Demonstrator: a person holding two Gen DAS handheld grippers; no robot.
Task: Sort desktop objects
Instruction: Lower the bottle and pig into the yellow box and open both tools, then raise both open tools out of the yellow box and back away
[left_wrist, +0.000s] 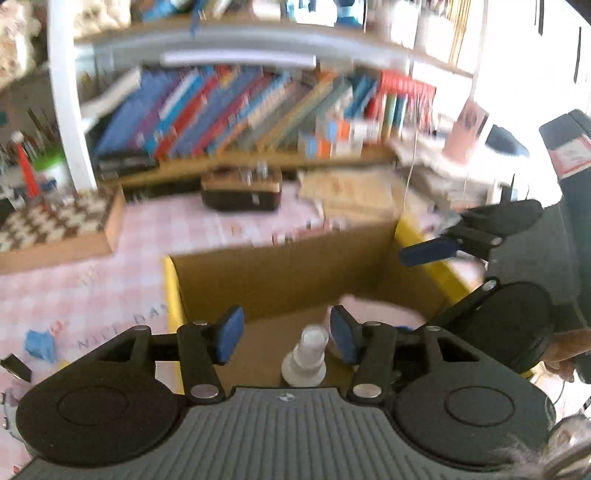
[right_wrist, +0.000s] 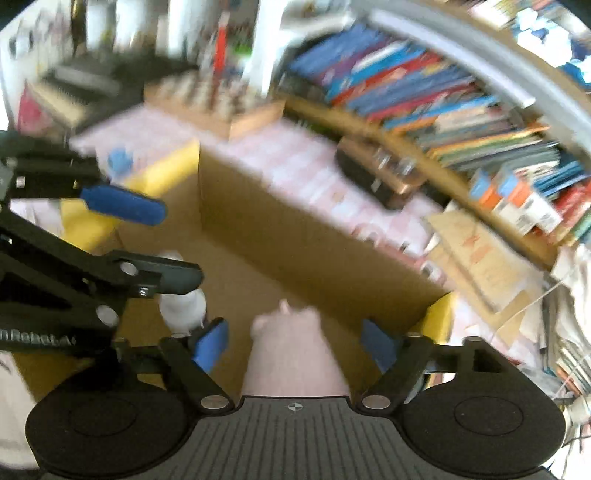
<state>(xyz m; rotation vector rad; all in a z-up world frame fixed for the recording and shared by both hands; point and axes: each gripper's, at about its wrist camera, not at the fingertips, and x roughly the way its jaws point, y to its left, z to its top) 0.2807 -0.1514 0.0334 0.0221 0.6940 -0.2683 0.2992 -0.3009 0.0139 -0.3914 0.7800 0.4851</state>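
Observation:
My left gripper (left_wrist: 287, 334) hangs open over an open cardboard box (left_wrist: 280, 269) with yellow flaps. A small white chess-piece-like object (left_wrist: 304, 354) stands on the box floor between its blue pads (left_wrist: 231, 334), touching neither. A pale pink soft object (left_wrist: 373, 310) lies just to its right in the box. In the right wrist view that pink object (right_wrist: 295, 354) sits between the pads (right_wrist: 210, 343) of my right gripper (right_wrist: 293, 343), which stand wide and clear of it. The left gripper (right_wrist: 155, 240) reaches in from the left above the white piece (right_wrist: 183, 306).
The box (right_wrist: 295, 236) rests on a pink checked tablecloth (left_wrist: 92, 288). A chessboard box (left_wrist: 55, 225) sits at the left, and a black-and-brown case (left_wrist: 242, 190) behind. Books (left_wrist: 240, 110) fill the shelf beyond. Papers and cardboard (right_wrist: 480, 254) pile up at the right.

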